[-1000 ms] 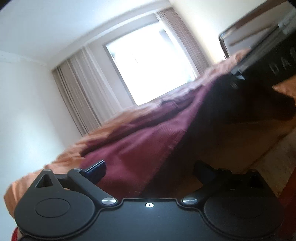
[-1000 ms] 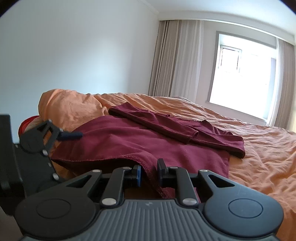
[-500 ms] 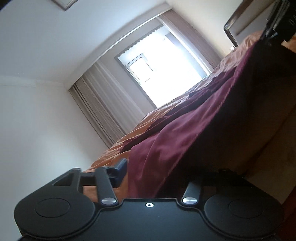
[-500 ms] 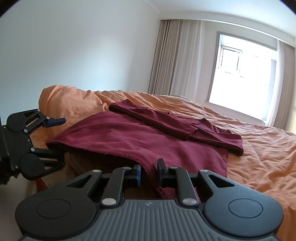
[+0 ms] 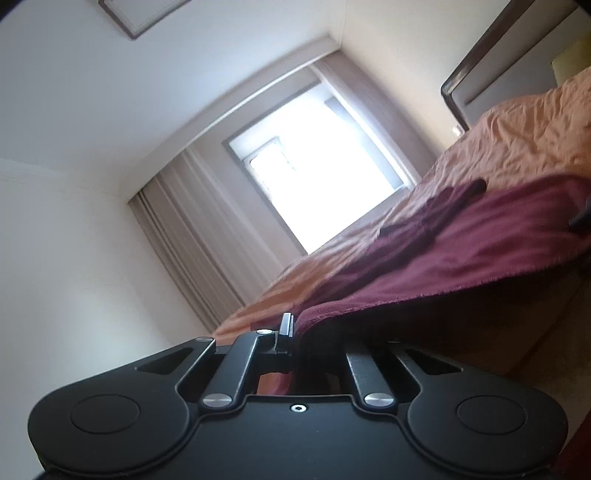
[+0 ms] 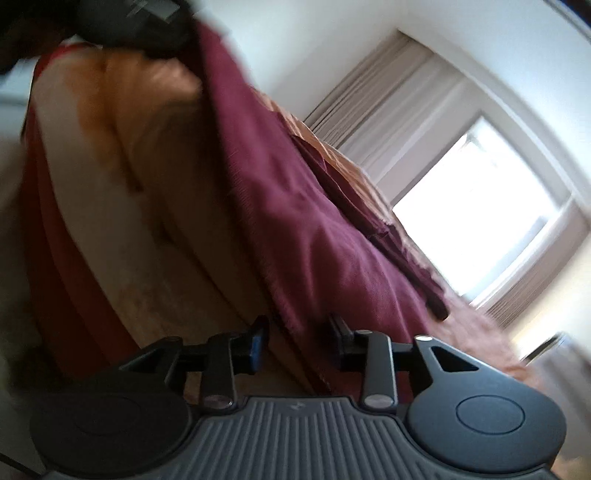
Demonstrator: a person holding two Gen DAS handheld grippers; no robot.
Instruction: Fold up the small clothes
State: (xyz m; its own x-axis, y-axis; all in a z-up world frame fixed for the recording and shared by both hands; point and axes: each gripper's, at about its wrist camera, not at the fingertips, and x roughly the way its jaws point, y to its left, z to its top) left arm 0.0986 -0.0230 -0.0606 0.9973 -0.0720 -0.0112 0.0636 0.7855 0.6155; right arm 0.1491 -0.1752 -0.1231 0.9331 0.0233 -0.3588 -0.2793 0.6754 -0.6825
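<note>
Bedroom backdrop behind the work

Rumpled orange bedspread (image 5: 517, 147) across the bed; bright window (image 5: 317, 184) flanked by pale pleated curtains (image 5: 192, 236); dark wooden headboard (image 5: 480, 55) at upper right; framed ceiling panel (image 5: 140, 14); plain white wall (image 5: 74, 258) at left.

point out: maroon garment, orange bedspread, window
maroon garment (image 5: 480, 251), left wrist view, on its flat upper panel.
orange bedspread (image 5: 524, 140), left wrist view, on the wrinkled top surface.
window (image 6: 476, 214), right wrist view, on the bright pane.
</note>
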